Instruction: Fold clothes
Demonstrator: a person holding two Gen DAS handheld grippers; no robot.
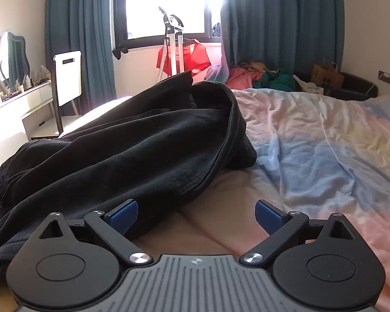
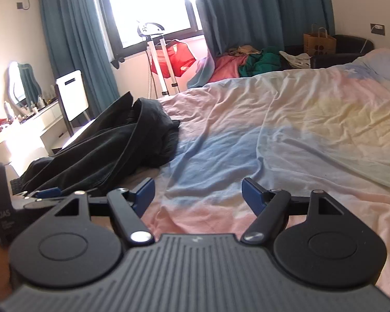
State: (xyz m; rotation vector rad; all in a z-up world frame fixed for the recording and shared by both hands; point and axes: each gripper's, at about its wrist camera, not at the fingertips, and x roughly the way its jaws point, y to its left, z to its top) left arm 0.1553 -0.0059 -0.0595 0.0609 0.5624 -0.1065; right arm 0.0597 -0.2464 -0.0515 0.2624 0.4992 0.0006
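Bedroom, pastel bedsheet (image 2: 286, 135) as work surface; black garment (image 1: 122, 150) lies heaped at its left side, unfolded.

Your left gripper (image 1: 196, 214) sits low at the garment's near edge, fingers apart, nothing between them; one blue pad touches or nearly touches the cloth. Your right gripper (image 2: 197, 193) hovers over bare sheet, jaws also spread, well apart from the heap. Judgement: thick twill, stitched seams, likely heavyish and limp, not slippery. Take hold at the seamed hem, where layers bunch firm.

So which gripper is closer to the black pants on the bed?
Left. The left gripper sits at the black pants, one finger at the fabric's edge; the right gripper is off to their right.
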